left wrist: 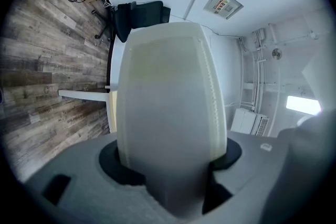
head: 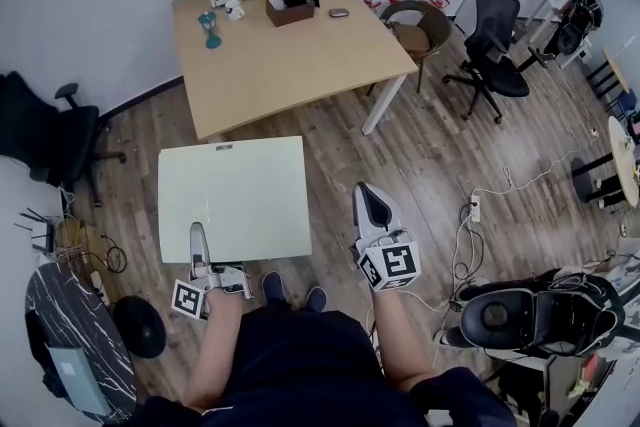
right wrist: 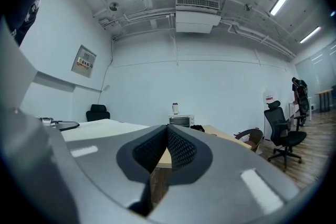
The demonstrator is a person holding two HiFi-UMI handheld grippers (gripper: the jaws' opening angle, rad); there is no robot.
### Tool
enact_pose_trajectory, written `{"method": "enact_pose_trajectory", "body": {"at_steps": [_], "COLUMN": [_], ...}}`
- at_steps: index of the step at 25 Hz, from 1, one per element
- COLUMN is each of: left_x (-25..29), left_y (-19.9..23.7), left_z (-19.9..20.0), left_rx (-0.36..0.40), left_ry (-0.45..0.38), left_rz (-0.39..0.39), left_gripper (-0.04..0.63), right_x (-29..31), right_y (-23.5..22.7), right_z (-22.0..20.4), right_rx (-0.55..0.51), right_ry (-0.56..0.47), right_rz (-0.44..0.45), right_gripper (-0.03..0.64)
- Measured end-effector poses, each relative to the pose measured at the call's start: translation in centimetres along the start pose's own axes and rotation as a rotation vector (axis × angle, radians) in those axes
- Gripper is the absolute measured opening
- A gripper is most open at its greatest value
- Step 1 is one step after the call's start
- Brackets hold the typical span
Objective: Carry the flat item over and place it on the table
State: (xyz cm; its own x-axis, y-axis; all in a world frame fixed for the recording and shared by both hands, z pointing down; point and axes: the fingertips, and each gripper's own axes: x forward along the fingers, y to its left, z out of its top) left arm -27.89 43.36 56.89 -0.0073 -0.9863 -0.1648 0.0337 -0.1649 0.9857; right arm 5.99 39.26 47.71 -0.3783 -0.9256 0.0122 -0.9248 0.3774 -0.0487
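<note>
Over wood floor (head: 420, 165), left gripper (head: 198, 237) holds board (head: 235, 190) level, facing table (head: 290, 55).

Lower jaw of my left gripper (head: 198, 245): hidden under the flat board (head: 235, 195) in the head view; only the upper jaw shows, lying on top.
Pads, left gripper view: covered by the board, which fills the middle.
Table (left wrist: 111, 113): there I see only an edge strip and one leg past the board.
My shoes (head: 272, 287): only the toes show.
Blue thing (head: 210, 27) on the table: too small to name.
Marble top (head: 60, 335): cut off at the lower left.
Round tabletop (head: 628, 160): cut by the right edge.
Me, right gripper view: cut off top left, partly under a mosaic patch.
</note>
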Motion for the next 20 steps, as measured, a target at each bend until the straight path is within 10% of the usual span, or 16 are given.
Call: {"method": "enact_pose_trajectory", "body": {"at_steps": [20], "left_x": [3.3], "left_y": [1.9], "left_z": [5.6], "left_rx": [-0.019], "left_ry": [0.110], "left_rz": [0.006], "left_gripper": [0.291], "right_x": [1.5], "right_y": [4.6], "right_z": [-1.1], "right_rx": [-0.029], "right_ry": [0.009], "right_rz": [-0.154], "right_gripper": [0.006]}}
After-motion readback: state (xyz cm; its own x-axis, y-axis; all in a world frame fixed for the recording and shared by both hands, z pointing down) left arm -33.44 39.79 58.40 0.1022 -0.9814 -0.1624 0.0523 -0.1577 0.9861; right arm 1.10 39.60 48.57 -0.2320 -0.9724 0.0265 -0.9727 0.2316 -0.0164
